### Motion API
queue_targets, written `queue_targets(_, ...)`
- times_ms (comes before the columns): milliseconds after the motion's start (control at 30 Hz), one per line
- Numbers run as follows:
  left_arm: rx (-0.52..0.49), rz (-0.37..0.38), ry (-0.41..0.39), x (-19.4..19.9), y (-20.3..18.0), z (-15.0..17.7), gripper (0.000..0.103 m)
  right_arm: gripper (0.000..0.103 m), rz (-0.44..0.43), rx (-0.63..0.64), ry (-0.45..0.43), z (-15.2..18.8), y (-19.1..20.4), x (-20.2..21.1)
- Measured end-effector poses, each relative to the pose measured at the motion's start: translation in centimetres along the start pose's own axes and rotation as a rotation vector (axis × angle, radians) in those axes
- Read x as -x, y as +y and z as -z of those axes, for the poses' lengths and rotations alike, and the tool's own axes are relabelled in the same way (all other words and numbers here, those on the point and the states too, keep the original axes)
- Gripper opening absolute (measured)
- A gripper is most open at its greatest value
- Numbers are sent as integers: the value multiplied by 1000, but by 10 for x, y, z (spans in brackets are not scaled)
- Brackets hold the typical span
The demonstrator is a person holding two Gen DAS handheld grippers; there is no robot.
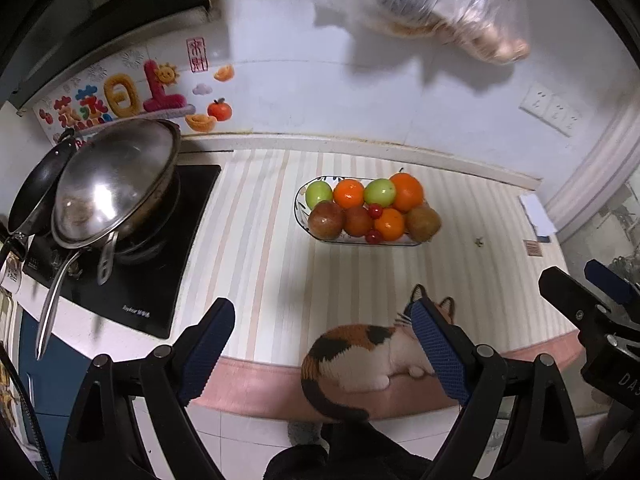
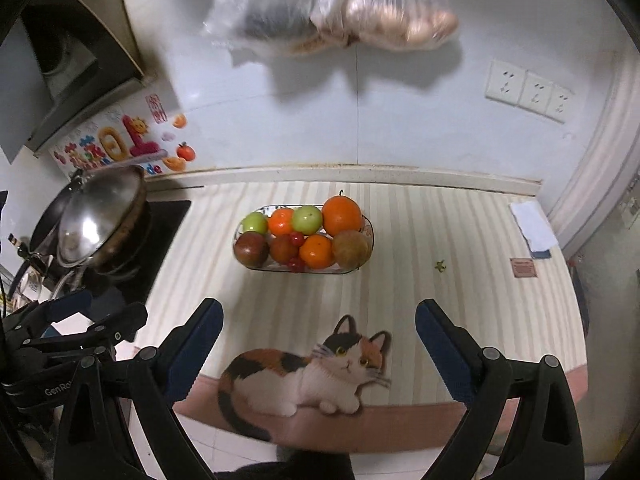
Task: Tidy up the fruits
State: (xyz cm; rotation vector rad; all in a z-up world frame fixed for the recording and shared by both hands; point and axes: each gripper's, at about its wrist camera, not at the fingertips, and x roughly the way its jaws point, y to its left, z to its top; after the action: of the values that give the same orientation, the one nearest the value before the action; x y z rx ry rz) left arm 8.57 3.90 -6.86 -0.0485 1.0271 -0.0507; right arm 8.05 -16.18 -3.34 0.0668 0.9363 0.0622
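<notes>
A glass fruit dish [image 1: 301, 196] [image 2: 370, 240] stands on the striped counter mat, filled with green apples [image 1: 319, 194] [image 2: 307, 219], oranges [image 1: 406, 191] [image 2: 342, 215], brownish round fruits [image 1: 326, 220] [image 2: 251, 249] and small red cherries [image 1: 375, 211] [image 2: 296, 239]. My left gripper [image 1: 322, 322] is open and empty, held above the counter's front edge, well short of the dish. My right gripper [image 2: 320, 320] is open and empty, also short of the dish. The right gripper also shows at the right edge of the left wrist view [image 1: 584, 300], and the left gripper at the left edge of the right wrist view [image 2: 92, 320].
A cat picture [image 1: 360, 354] [image 2: 304, 372] is printed on the mat's front. A wok with steel lid [image 1: 116, 188] [image 2: 100, 216] sits on a black cooktop [image 1: 160, 264] at the left. Plastic bags [image 1: 436, 4] [image 2: 340, 8] hang on the wall. Wall sockets [image 2: 528, 88] and papers [image 2: 534, 224] are at the right.
</notes>
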Motion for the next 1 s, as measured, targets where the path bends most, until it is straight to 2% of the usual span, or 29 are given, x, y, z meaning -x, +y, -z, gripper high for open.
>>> queue_targets(267, -25, 26, -38, 62, 5, 37, 91, 100, 35, -26, -65, 45, 23, 92)
queue_targets(500, -24, 34, -101, 107, 0, 60, 91, 100, 40, -16, -112, 73, 32, 148)
queue_targets(733, -14, 45, -133, 131, -11, 76, 91, 100, 27, -14, -128, 89, 22, 176)
queue_targets(1000, -17, 40, -151, 135, -22, 80, 91, 100, 12, -28, -125, 95, 3, 181)
